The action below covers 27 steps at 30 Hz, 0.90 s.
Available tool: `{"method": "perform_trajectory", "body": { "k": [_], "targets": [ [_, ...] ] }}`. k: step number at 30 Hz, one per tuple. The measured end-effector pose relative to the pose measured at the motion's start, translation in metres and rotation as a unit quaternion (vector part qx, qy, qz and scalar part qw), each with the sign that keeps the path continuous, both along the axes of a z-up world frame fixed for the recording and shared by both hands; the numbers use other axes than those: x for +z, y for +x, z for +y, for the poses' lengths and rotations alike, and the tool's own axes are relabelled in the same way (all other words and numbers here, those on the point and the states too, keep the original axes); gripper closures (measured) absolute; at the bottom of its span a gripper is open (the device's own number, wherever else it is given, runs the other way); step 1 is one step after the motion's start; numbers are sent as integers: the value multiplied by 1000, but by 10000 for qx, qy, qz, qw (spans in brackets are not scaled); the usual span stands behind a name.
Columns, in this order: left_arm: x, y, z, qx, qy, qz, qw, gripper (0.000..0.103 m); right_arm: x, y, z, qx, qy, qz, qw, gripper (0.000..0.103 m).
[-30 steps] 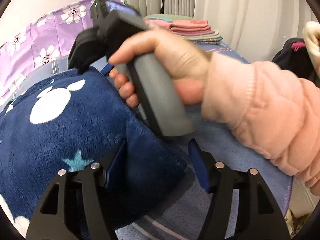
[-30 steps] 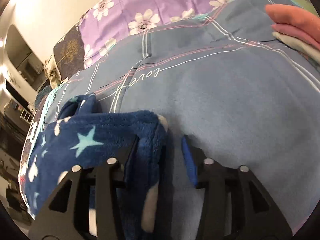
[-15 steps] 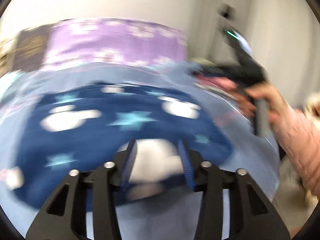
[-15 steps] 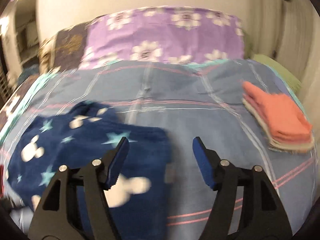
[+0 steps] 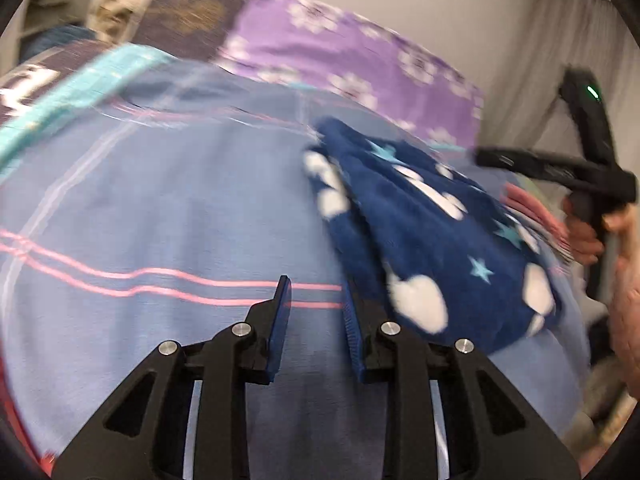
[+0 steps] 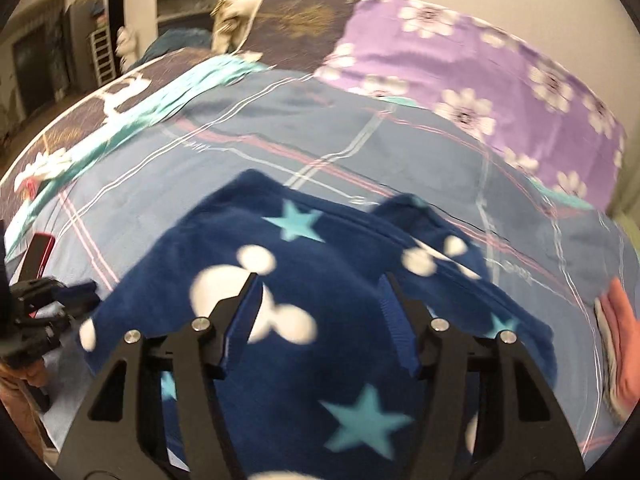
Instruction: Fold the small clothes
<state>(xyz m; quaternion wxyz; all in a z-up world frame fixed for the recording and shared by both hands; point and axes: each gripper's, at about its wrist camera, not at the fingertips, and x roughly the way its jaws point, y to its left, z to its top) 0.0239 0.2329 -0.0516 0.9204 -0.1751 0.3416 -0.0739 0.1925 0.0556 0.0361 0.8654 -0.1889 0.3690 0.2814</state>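
Right now the navy fleece garment, printed with white mouse heads and pale blue stars, lies folded on the bed's blue plaid sheet. From the left wrist camera it sits at about 3 o'clock of centre, its near edge just beside the right-hand finger of the left gripper. That gripper has just been closing; its blue pads stand a narrow gap apart with only bare sheet showing between them, gripping nothing. From the right wrist camera the garment fills the lower middle. The right gripper hovers over it with its jaws spread moderately wide, having just narrowed a little; fleece shows through the gap, but the pads do not press on it. A purple flowered pillow lies at 1 o'clock at the head of the bed. A stack of folded pink and cream cloths sits at 3 o'clock, at the bed's edge beyond the garment. A red phone lies at 9 o'clock. Both views are blurred.
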Motion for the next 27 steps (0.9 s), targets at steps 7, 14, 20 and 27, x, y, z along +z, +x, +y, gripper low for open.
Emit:
{"method": "perform_trajectory", "body": {
  "k": [7, 14, 20, 27],
  "targets": [
    [-3, 18, -13, -867, -654, -194, 9939, 63, -15, 16, 50, 143, -274, 272, 9992, 37],
    [-30, 28, -18, -949, -1011, 311, 9899, 46, -28, 39, 108, 204, -497, 681, 9962, 33],
    [-34, 21, -24, -1108, -1010, 481, 9875, 92, -57, 53, 155, 49, -1070, 1057, 9886, 33],
    [-36, 9, -26, -1041, -732, 538, 9904, 94, -47, 62, 162, -83, -421, 1266, 9910, 93]
  ]
}}
